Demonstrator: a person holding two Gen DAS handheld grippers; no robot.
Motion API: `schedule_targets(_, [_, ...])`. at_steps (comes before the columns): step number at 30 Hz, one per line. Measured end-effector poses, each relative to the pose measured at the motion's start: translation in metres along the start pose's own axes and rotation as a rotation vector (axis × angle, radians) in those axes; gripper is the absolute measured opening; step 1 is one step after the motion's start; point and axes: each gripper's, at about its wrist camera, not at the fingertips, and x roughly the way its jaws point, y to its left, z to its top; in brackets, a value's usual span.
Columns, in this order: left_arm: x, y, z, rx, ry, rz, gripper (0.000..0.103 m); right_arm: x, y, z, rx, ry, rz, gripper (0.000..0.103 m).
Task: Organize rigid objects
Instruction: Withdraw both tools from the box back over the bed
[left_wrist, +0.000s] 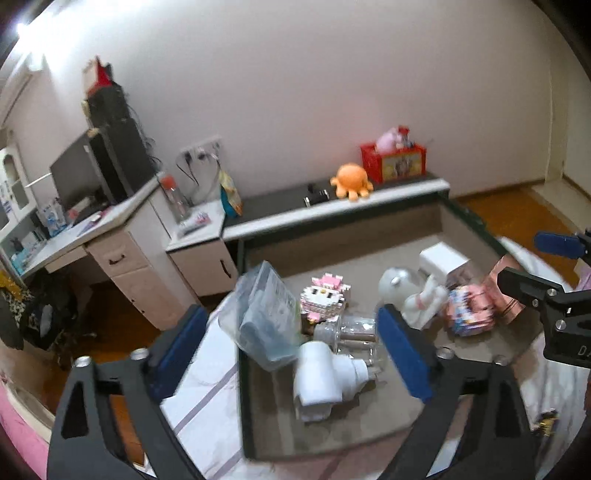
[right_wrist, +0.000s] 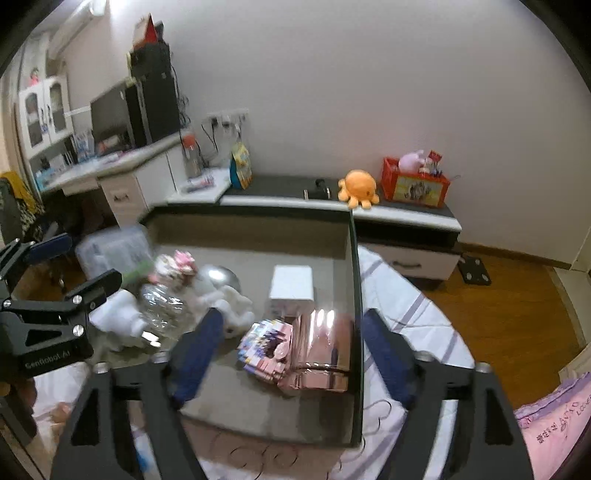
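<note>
Two tools hover over a shallow dark-rimmed tray that lies on a bed with a pale striped sheet. The left tool stands with its blue-padded fingers wide apart and nothing pressed between them; the right tool is likewise parted, its pads clear of everything, with the tray's right wall seen between its fingers.

Objects in the tray, from the left side to the right:
- a translucent plastic box, tilted, leaning over the tray's left rim;
- a pink and white block figure, upright, just behind the clear plastic bottle;
- a clear plastic bottle, lying on its side, long axis roughly across the tray in the left wrist view;
- a white plug-shaped device, lying on its side, its narrower end pointing right toward the left tool's right finger;
- a white figurine with a grey dome-shaped piece beside it;
- a white box, upright, near the tray's far wall;
- a pack of printed cards, flat, touching the rose-gold case;
- a shiny rose-gold case, flat beside the right wall, long axis running from near edge to far edge in the right wrist view.

Beyond the bed a low worktop carries an orange plush octopus and a red crate.
</note>
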Motion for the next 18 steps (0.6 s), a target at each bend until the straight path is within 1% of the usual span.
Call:
schedule_targets(3, [-0.038,0.007,-0.004,-0.031,-0.069,0.002,0.103,-0.036,0.006,-0.001,0.003,-0.067,0.010,0.082])
schedule_targets(4, [-0.057,0.010,-0.007,-0.044,-0.102,0.001,0.103,-0.050,0.009,-0.002,0.003,-0.091,0.014,0.083])
schedule_targets(7, [-0.098,0.014,-0.014,-0.072,-0.170,0.017,0.103,-0.092,0.019,-0.012,-0.003,-0.173,0.021,0.087])
schedule_targets(9, [-0.131,0.015,-0.023,-0.090,-0.227,0.035,0.103,-0.116,0.024,-0.020,-0.008,-0.218,0.018,0.088])
schedule_targets(11, [-0.155,0.015,-0.031,-0.110,-0.276,0.042,0.103,-0.142,0.030,-0.030,-0.011,-0.266,0.011,0.088])
schedule_targets(14, [-0.191,0.014,-0.048,-0.140,-0.331,0.034,0.103,-0.176,0.039,-0.047,-0.015,-0.330,0.002,0.089])
schedule_targets(15, [-0.198,0.013,-0.053,-0.141,-0.336,0.038,0.103,-0.187,0.042,-0.054,-0.017,-0.350,-0.005,0.089])
schedule_targets(17, [-0.216,0.009,-0.065,-0.135,-0.349,0.061,0.103,-0.205,0.047,-0.067,-0.028,-0.385,-0.024,0.089])
schedule_targets(18, [-0.226,0.006,-0.072,-0.133,-0.358,0.088,0.103,-0.210,0.048,-0.070,-0.030,-0.396,-0.036,0.089])
